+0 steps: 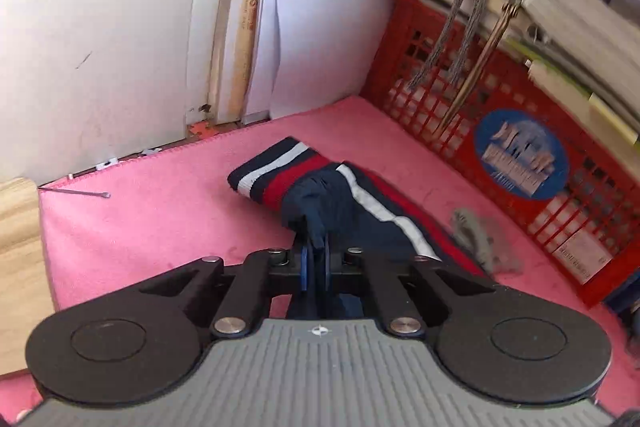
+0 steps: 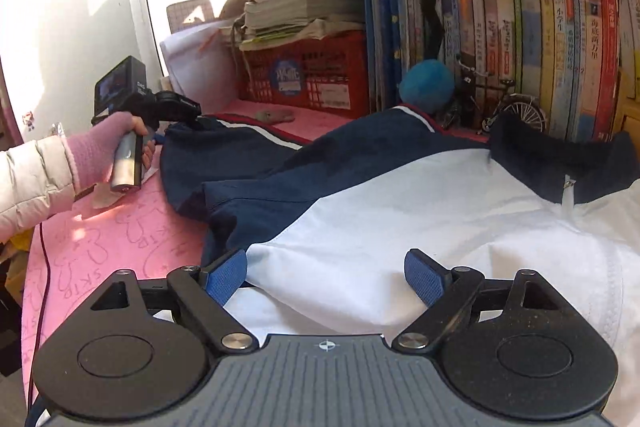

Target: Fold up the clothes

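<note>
A: Jacket (image 2: 400,211), navy and white, spread over the pink mat (image 2: 120,239), body just ahead of and beneath the right gripper (image 2: 326,281); one sleeve (image 1: 360,203) stretched away ahead of the left gripper (image 1: 316,263).

B: Step in hand?

A: Sleeve fold, by the look of it. Left jaws closed tight on a pinch of navy sleeve cloth, striped cuff (image 1: 272,175) lying beyond the tips. Right jaws spread wide, blue pads (image 2: 226,277) either side of the white panel, gripping nothing.

B: Next move?

A: Probably carrying the pinched sleeve across onto the body while keeping it clear of the red crate (image 1: 500,155) to the right of the left jaws. Then lowering the right jaws onto the white hem and closing on one layer only.

B: Anything smaller nearby?

A: Grey scrap of knit (image 1: 480,239), right of the sleeve, near the crate. Best left undisturbed.
</note>
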Tool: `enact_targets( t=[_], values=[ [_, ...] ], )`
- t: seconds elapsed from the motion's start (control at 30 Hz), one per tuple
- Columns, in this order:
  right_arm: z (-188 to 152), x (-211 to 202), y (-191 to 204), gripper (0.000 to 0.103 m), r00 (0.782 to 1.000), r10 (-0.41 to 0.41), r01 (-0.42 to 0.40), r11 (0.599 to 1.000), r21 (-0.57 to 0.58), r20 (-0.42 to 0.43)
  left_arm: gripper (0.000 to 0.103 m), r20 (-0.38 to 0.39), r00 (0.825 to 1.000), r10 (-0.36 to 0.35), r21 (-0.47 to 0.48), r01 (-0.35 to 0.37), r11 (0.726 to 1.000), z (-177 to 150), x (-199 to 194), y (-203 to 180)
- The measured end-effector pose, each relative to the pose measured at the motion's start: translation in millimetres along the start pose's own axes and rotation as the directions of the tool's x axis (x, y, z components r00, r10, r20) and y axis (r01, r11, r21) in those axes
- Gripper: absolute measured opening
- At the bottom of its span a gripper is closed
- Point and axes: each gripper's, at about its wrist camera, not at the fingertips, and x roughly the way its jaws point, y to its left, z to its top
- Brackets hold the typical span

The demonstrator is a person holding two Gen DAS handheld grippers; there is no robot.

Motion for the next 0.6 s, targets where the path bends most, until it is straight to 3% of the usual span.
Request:
enact_targets(
  t=[0.07, 0.1, 0.17, 0.23, 0.27, 0.33, 0.4, 0.5, 0.6],
  values=[
    [-3.7, 2.3, 3.2, 0.086, 1.000, -0.029, 0.029, 0.999, -0.013, -0.006, 0.004, 0.111, 0.990, -0.083, 0.011, 0.083, 0.997, 19.7, -23.0, -4.7],
    [-4.3, 2.9, 4.1, 0.086, 0.999, -0.040, 0.040, 0.999, -0.017, -0.006, 0.004, 0.205, 0.973, -0.101, 0.043, 0.094, 0.995, 30.2, -42.0, -7.8],
    [-3.0, 2.2, 4.8, 0.086, 0.998, -0.058, 0.058, 0.998, -0.024, 0.001, 0.004, 0.365, 0.922, -0.131, 0.112, 0.096, 0.989, 47.1, -74.5, -9.9],
    [0.2, 3.0, 5.3, 0.087, 0.997, -0.070, 0.071, 0.997, -0.033, 0.007, 0.005, 0.494, 0.855, -0.156, 0.181, 0.074, 0.981, 59.9, -101.5, -8.9],
    [2.1, 4.2, 5.4, 0.087, 0.997, -0.073, 0.073, 0.997, -0.034, 0.010, 0.006, 0.518, 0.843, -0.146, 0.218, 0.036, 0.975, 61.0, -103.1, -8.5],
    [6.1, 6.7, 5.8, 0.088, 0.997, -0.078, 0.079, 0.996, -0.037, 0.015, 0.007, 0.496, 0.863, -0.101, 0.252, -0.032, 0.967, 58.7, -91.1, -4.4],
    [7.6, 11.2, 7.7, 0.089, 0.997, -0.079, 0.080, 0.996, -0.042, 0.008, 0.007, 0.428, 0.903, -0.029, 0.230, -0.078, 0.970, 48.8, -67.0, 6.5],
    [4.8, 20.8, 11.8, 0.089, 0.996, -0.085, 0.083, 0.994, -0.064, -0.026, 0.008, 0.310, 0.948, 0.070, 0.199, -0.137, 0.970, 29.1, -28.9, 23.6],
    [1.4, 26.9, 16.2, 0.089, 0.995, -0.087, 0.082, 0.993, -0.090, -0.053, 0.008, 0.220, 0.964, 0.148, 0.203, -0.193, 0.960, 10.1, -1.1, 34.8]
  ],
)
